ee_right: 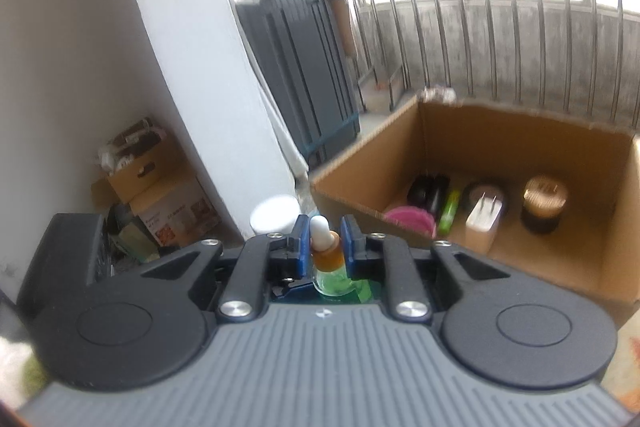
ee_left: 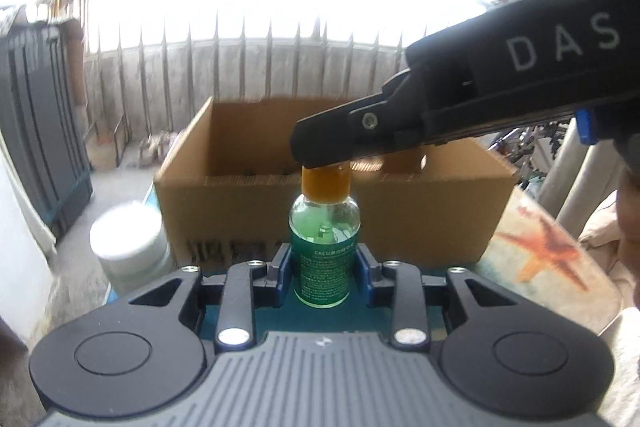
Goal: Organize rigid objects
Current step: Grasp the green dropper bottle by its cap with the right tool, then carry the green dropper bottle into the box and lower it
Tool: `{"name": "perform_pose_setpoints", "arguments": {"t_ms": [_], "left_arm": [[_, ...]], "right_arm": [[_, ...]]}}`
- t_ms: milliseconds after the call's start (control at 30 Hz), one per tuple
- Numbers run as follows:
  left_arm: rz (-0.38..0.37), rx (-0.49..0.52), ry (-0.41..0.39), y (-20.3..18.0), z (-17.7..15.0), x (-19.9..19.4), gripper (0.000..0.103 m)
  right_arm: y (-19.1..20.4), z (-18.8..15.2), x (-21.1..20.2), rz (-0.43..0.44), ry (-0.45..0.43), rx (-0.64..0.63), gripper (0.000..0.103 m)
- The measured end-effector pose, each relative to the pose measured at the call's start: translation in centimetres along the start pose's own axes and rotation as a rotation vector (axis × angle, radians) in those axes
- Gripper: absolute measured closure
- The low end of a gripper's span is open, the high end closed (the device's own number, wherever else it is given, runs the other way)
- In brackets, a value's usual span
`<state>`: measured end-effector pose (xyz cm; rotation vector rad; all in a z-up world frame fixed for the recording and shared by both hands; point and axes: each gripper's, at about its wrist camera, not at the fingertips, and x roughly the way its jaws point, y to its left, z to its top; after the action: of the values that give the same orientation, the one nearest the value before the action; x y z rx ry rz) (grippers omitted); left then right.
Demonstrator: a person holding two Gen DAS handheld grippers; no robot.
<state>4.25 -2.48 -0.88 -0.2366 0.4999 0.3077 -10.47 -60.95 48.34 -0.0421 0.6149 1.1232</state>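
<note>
- left gripper (ee_left: 322, 267): blue pads pinch the label of the green dropper bottle (ee_left: 323, 251).
- right gripper (ee_right: 325, 245): pads clamp the bottle's amber collar (ee_right: 329, 256).

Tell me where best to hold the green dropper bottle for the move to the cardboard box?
Grip the green dropper bottle at its labelled straight-walled body, from the sides, as the left gripper does now. It stands upright and the walls are parallel there. The right gripper pinches the narrower orange collar, probably less secure for carrying into the cardboard box.
</note>
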Motion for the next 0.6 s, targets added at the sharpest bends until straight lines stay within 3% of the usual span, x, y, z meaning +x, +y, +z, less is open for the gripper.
{"name": "perform_pose_setpoints", "arguments": {"t_ms": [300, 333, 367, 600], "left_arm": [[-0.061, 0.035, -0.047, -2.5, 4.9, 1.6, 0.070], [-0.071, 0.036, -0.050, -4.8, 4.5, -0.4, 0.070], [-0.080, 0.035, -0.052, -4.8, 5.2, -0.4, 0.070], [-0.183, 0.006, 0.012, -7.0, 10.3, 5.8, 0.070]], "right_arm": [[-2.5, 3.6, -4.7, -0.032, -0.092, -0.014, 0.089], [-3.0, 4.0, -5.0, -0.039, -0.095, -0.017, 0.089], [-3.5, 4.5, -5.4, -0.045, -0.098, -0.021, 0.089], [-9.6, 8.0, -5.8, -0.117, -0.063, -0.035, 0.089]]}}
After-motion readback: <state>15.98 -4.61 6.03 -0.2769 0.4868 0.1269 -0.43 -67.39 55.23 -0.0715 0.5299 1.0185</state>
